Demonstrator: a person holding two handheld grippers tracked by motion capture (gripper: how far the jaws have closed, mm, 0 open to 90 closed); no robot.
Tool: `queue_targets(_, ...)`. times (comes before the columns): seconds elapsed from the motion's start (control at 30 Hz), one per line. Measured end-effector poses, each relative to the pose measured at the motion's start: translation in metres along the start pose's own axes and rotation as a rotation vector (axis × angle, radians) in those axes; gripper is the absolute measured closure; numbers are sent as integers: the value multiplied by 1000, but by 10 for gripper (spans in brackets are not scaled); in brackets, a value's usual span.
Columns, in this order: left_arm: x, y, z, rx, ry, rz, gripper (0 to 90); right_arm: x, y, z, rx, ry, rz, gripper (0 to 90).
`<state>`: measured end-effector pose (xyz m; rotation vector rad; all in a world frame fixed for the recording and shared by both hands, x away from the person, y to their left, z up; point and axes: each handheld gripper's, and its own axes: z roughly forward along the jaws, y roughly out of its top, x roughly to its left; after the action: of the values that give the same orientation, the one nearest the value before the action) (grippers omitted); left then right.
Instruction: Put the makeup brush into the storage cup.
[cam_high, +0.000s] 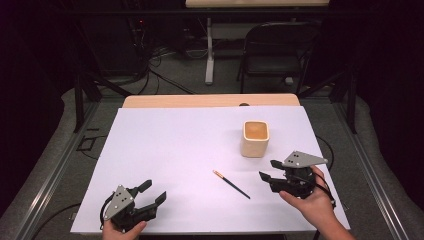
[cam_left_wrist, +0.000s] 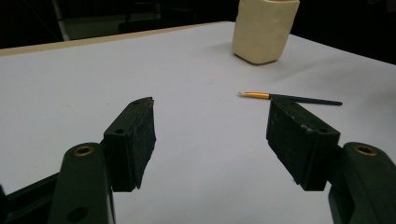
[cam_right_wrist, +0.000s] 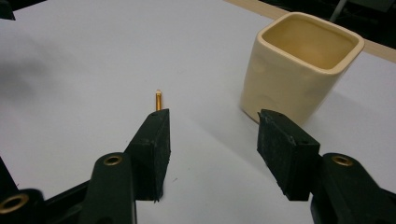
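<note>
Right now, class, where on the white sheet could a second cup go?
Bare: the whole left half, from the far edge down to the left gripper. Crowded: the right side, where cup, brush and right gripper sit close.

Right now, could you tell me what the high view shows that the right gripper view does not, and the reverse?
High view alone: both hands, the left gripper, the right gripper's grey plate, the paintbrush's whole dark handle, and a folding chair beyond the table. Right gripper view alone: a close look between its own open, empty jaws. Both share the cream square cup, the brush's gold ferrule and the white tabletop.
</note>
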<state>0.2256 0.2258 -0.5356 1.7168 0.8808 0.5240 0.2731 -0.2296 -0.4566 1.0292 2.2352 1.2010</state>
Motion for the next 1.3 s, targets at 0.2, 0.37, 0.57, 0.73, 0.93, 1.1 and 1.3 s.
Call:
queue_targets(0.2, 0, 0, 0, 1, 0, -2, 331, -3, 7, 3, 37, 2, -1, 440)
queue_targets(0.37, 0, 0, 1, 3, 0, -1, 331, -3, 11, 4, 57, 7, -10, 435)
queue_targets(0.57, 0, 0, 1, 3, 0, 0, 331, -3, 15, 7, 63, 6, -12, 415)
queue_targets(0.73, 0, 0, 1, 4, 0, -1, 331, -4, 18, 9, 73, -11, 22, 401)
queue_targets(0.93, 0, 0, 1, 6, -1, -3, 331, -12, 24, 12, 119, -63, 83, 390)
queue_targets(1.1, 0, 0, 1, 7, -2, -3, 331, -20, 30, 18, 169, -91, 127, 381)
queue_targets(1.3, 0, 0, 1, 5, -2, -4, 331, -30, 33, 26, 230, -90, 162, 390)
